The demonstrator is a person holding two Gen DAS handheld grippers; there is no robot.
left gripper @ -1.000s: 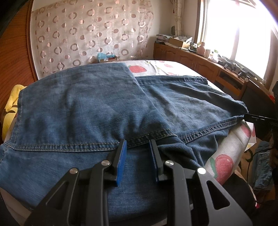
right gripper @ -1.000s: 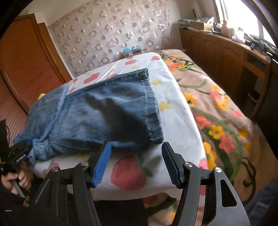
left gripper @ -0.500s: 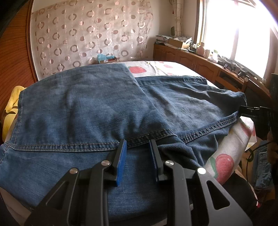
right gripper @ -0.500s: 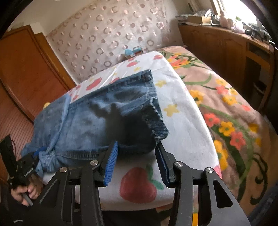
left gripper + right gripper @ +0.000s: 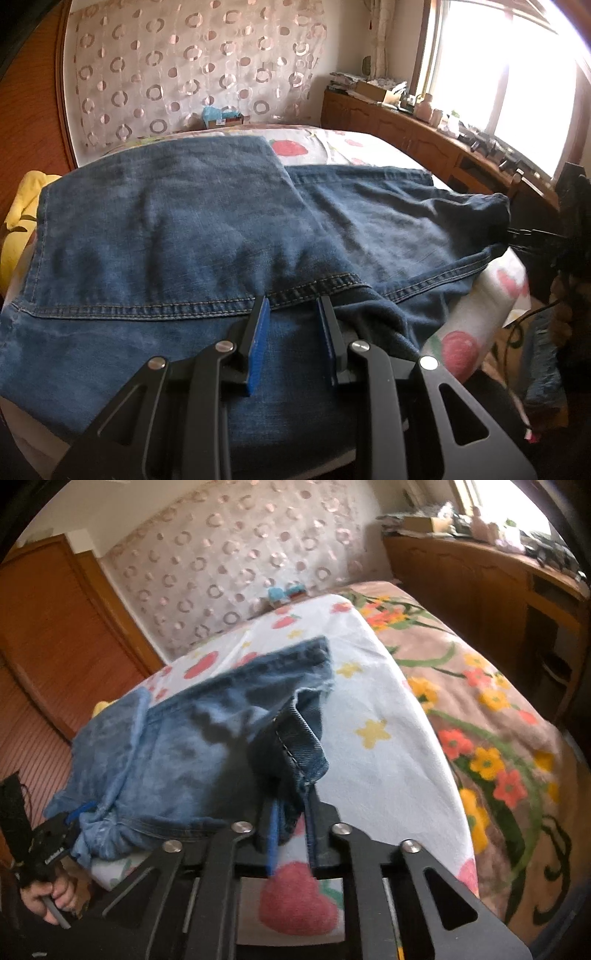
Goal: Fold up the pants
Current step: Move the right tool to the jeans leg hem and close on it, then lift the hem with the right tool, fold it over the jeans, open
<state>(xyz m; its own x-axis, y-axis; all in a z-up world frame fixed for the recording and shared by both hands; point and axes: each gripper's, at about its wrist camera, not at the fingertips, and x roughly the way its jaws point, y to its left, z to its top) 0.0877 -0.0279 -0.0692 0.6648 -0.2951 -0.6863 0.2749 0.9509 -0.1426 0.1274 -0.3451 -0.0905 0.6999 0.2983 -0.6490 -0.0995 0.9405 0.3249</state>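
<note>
Blue denim pants (image 5: 192,229) lie spread over a bed with a strawberry-print sheet (image 5: 343,142). My left gripper (image 5: 293,306) rests on the near denim at a stitched seam; its blue pads are a little apart with cloth between them, and I cannot tell if they pinch it. In the right wrist view the pants (image 5: 177,753) lie across the sheet (image 5: 373,738). My right gripper (image 5: 290,805) is shut on the hem corner (image 5: 303,749) of a leg and lifts it off the sheet. It also shows at the right edge of the left wrist view (image 5: 517,234).
A yellow cloth (image 5: 18,218) lies at the bed's left edge. A wooden cabinet (image 5: 424,144) with clutter runs under the window on the right. A floral blanket (image 5: 491,709) covers the bed's right side. A wooden door (image 5: 48,646) stands at left.
My right gripper moved in over the leg's hem corner, closed on it and raised it. The left gripper stayed in place on the denim.
</note>
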